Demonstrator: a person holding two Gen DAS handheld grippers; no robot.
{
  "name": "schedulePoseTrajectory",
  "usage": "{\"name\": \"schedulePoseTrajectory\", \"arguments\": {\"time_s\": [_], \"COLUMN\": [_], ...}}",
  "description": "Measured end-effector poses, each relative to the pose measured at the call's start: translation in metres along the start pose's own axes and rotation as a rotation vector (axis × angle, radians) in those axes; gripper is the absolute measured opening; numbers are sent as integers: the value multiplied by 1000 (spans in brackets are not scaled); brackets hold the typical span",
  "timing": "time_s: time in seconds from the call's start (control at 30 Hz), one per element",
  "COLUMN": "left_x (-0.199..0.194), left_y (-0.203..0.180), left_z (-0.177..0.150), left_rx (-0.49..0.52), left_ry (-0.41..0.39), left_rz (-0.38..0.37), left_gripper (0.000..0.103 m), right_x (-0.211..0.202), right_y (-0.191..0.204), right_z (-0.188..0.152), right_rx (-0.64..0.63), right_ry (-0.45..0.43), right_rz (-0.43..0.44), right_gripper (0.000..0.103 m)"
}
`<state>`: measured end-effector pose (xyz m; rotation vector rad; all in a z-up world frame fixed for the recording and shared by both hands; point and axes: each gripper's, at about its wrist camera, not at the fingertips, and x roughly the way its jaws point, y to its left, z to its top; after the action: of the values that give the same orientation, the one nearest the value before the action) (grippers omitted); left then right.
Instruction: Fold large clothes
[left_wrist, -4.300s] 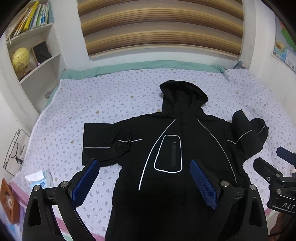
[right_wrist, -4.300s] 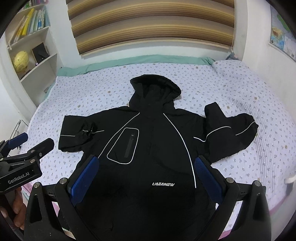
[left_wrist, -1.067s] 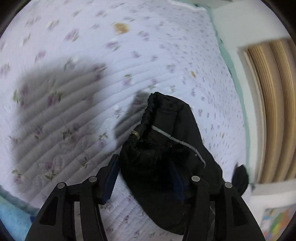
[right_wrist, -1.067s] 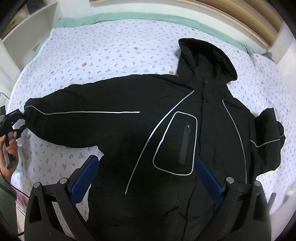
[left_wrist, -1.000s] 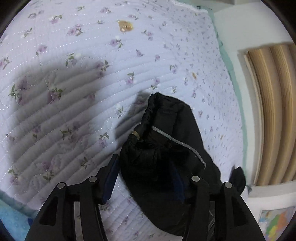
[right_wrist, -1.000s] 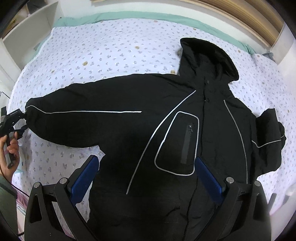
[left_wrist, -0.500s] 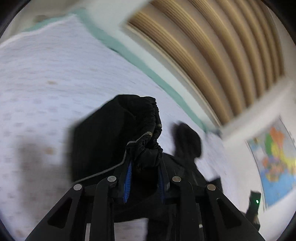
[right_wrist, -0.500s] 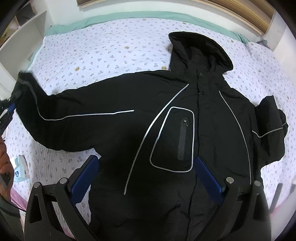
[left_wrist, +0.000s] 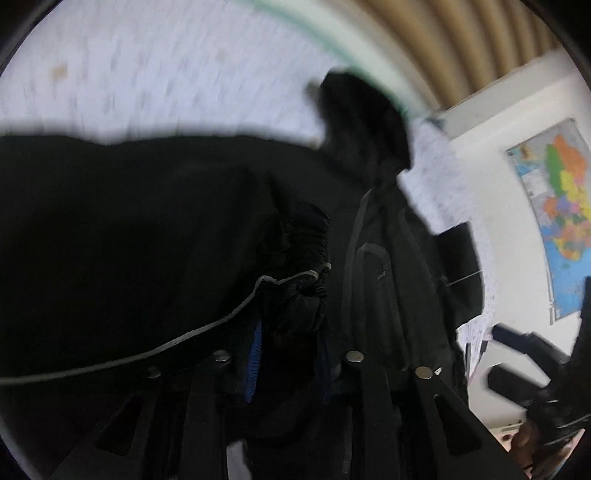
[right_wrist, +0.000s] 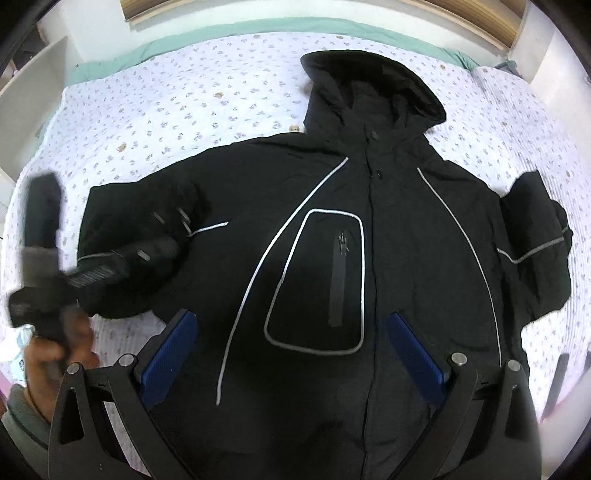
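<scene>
Black, thin shell fabric makes up the hooded jacket (right_wrist: 369, 258), which lies face up on the bed (right_wrist: 184, 103) with its hood (right_wrist: 373, 88) toward the green headboard side. It has grey reflective piping and a zipped chest pocket (right_wrist: 317, 280).

The left tongs (left_wrist: 288, 358) are nearly closed and pinch the gathered elastic cuff (left_wrist: 295, 288) of the jacket's sleeve; their jaws have just been closing and then easing a little, with the cuff between the blue pads (left_wrist: 254, 354). In the right wrist view this sleeve (right_wrist: 147, 236) is already bent back over the chest side, and the person's hand (right_wrist: 55, 354) holding the left tool is blurred. The right tongs (right_wrist: 291, 350) hover above the lower front of the jacket with the jaws wide apart and nothing between them. The other sleeve (right_wrist: 535, 251) lies crumpled at the far side of the body.

I judge that the cloth is light and soft, but also smooth and a bit slippery, so a fold may slide open when it is let go. It is not fragile. The cuff is a good place to hold, because the elastic makes a thick bunch that does not slip out of the pads easily. For the other sleeve the same point, its cuff, seems best; for the body, the hem corners or the shoulder seam, where the fabric is doubled. A large garment like this sags between the holding points, so it probably needs laying down flat and not dropping
</scene>
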<state>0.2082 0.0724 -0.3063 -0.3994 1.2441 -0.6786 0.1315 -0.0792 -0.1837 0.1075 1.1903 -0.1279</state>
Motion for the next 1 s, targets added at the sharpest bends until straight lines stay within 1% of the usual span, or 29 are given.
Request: {"name": "schedulePoseTrajectory", "arguments": {"time_s": [0.03, 0.07, 0.1, 0.13, 0.17, 0.2, 0.23, 0.27, 0.3, 0.33, 0.37, 0.47, 0.53, 0.6, 0.63, 0.67, 0.7, 0.77, 0.8, 0.87, 0.97, 1.0], "left_x": [3, 2, -4, -9, -17, -26, -38, -42, -53, -65, -74, -97, -108, -115, -118, -120, -124, -129, -131, -131, -129, -126], "left_y": [9, 13, 17, 19, 20, 19, 19, 21, 24, 25, 22, 42, 51, 55, 56, 55, 52, 46, 43, 33, 17, 12], "left_z": [0, 1, 3, 4, 5, 5, 3, -1, -6, -9, -5, -17, -20, -21, -20, -17, -14, -7, -2, 9, 22, 26], "left_rx": [-47, -70, -102, -123, -137, -146, -152, -154, -156, -160, -166, -198, -211, -208, -204, -200, -196, -185, -175, -157, -114, -99], "left_ry": [6, 5, 9, 16, 17, 13, 14, 12, 5, -5, -15, -56, -87, -112, -127, -141, -162, -190, -204, -222, -237, -234], "left_rz": [-41, -68, -122, -153, -179, -197, -208, -218, -230, -219, -197, -146, -103, -30, 4, 21, 42, 61, 70, 83, 82, 77], "left_gripper": [29, 32, 38, 43, 52, 61, 66, 72, 73, 73, 73, 73, 73, 73, 72, 71, 71, 71, 71, 71, 71, 72], "right_x": [5, 10, 13, 17, 20, 24, 30, 35, 43, 54, 63, 98, 120, 140, 141, 134, 128, 102, 93, 68, 30, 23], "right_y": [0, 1, 2, 4, 5, 7, 9, 11, 15, 20, 26, 44, 55, 69, 74, 78, 79, 77, 73, 57, 15, 3], "right_z": [2, 6, 8, 12, 16, 20, 25, 31, 36, 43, 47, 60, 67, 69, 69, 69, 68, 68, 68, 70, 70, 70], "right_rx": [-9, -18, -23, -24, -19, -10, 5, 22, 41, 62, 78, 104, 115, 96, 83, 65, 50, 6, -2, -14, -12, -3], "right_ry": [-1, 1, 2, 3, 4, 7, 13, 22, 36, 56, 71, 124, 159, 206, 206, 175, 153, 81, 59, -3, -104, -123], "right_rz": [3, 17, 29, 57, 85, 122, 171, 212, 254, 304, 333, 367, 374, 401, 390, 371, 371, 352, 350, 336, 252, 230], "right_gripper": [103, 103, 103, 103, 103, 103, 103, 103, 103, 103, 101, 97, 87, 41, 41, 39, 36, 34, 33, 31, 30, 30]}}
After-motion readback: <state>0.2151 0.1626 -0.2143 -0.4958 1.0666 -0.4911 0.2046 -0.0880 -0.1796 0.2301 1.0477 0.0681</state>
